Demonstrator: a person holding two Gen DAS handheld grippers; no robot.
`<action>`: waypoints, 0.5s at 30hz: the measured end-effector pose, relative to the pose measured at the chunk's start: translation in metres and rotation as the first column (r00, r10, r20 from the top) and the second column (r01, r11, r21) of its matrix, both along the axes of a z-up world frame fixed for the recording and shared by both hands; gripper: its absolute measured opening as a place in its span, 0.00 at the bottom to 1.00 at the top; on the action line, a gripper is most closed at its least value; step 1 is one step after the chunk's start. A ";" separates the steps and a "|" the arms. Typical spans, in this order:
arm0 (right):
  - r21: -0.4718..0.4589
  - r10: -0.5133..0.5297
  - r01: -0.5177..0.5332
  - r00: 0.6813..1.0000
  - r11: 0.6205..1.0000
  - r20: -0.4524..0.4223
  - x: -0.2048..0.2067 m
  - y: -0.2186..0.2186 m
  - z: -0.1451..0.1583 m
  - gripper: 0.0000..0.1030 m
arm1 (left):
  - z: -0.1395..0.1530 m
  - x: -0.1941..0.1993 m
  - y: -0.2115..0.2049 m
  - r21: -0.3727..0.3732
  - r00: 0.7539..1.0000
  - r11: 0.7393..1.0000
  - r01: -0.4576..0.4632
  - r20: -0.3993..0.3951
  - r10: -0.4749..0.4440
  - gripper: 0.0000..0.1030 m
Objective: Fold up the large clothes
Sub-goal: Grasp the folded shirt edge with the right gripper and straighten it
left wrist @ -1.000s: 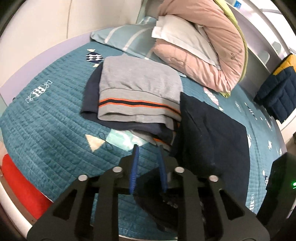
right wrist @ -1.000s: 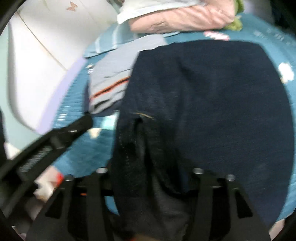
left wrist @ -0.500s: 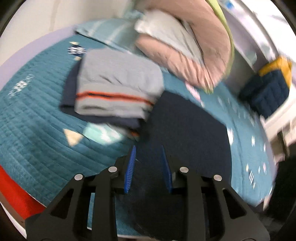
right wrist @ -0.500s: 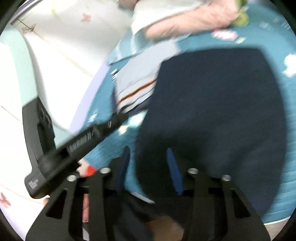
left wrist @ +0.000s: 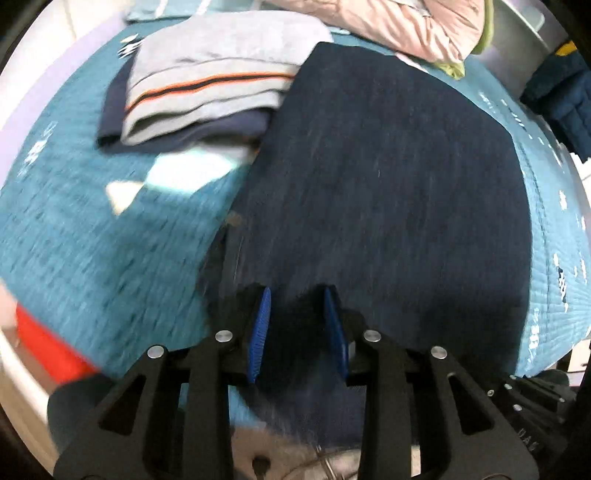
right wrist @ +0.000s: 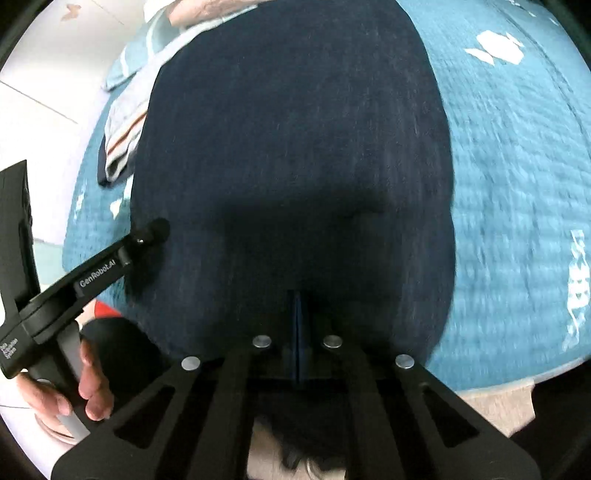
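Dark navy garment (left wrist: 388, 177): lies flat and spread on the teal quilt (left wrist: 92, 236), filling the middle of both views; its near edge hangs over the bed's front edge, under both grippers.
Left gripper (left wrist: 297, 314): points steeply down over the near left part of the navy garment. Its blue pads (left wrist: 260, 325) stand a little apart, with dark cloth seen in the gap; the picture is blurred, so whether the pads actually press that cloth cannot be told.
Right gripper (right wrist: 297, 325): over the near edge of the navy garment, toward its middle. Its fingers are pressed together, the blue pads meeting in one thin line; no fold of cloth shows between them, though the area is dark and in shadow.
Left gripper from the right wrist view (right wrist: 155, 230): its black tip sits at the navy garment's left edge; a person's hand (right wrist: 74, 387) grips the handle below.
Folded pile (left wrist: 207, 85): a grey piece with an orange and dark stripe on top of darker folded pieces, just left of the navy garment's far corner and touching its edge.
Pink bedding (left wrist: 406, 22): bunched beyond the navy garment's far end.
Dark blue padded item (left wrist: 561, 88): off the bed, to the right of the navy garment's far corner.
Red object (left wrist: 44, 347): at the bed's near left edge, well left of the navy garment.
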State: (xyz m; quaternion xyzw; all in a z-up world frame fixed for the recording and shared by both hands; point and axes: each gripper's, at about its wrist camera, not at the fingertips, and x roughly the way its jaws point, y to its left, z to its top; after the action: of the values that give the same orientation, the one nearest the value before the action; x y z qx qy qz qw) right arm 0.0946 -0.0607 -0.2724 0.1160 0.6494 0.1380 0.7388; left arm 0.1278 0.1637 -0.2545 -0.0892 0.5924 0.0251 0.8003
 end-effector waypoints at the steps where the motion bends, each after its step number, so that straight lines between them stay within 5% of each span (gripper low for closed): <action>1: -0.033 0.015 -0.014 1.000 0.999 0.009 -0.007 0.000 0.006 0.00 | 0.003 -0.006 -0.002 0.009 1.000 1.000 0.017 -0.003 -0.017 0.30; 3: -0.093 0.040 -0.039 0.999 0.995 0.003 -0.021 0.006 0.013 0.00 | -0.007 -0.022 -0.006 0.077 0.999 0.996 0.035 -0.036 -0.032 0.30; 8: -0.213 0.051 -0.047 0.999 0.976 0.011 -0.044 0.015 0.022 0.00 | -0.016 -0.022 -0.005 0.071 0.999 0.997 0.035 -0.044 -0.032 0.30; 15: -0.212 0.024 -0.024 1.000 0.977 -0.001 -0.045 0.008 0.022 0.00 | -0.016 -0.016 -0.007 0.082 0.998 0.996 0.047 -0.044 -0.043 0.30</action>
State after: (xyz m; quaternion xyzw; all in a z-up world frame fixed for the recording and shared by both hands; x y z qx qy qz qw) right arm 0.0497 -0.0526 -0.2505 0.0286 0.6612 0.0772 0.7457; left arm 0.1123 0.1566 -0.2708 -0.0420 0.6095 0.0336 0.7910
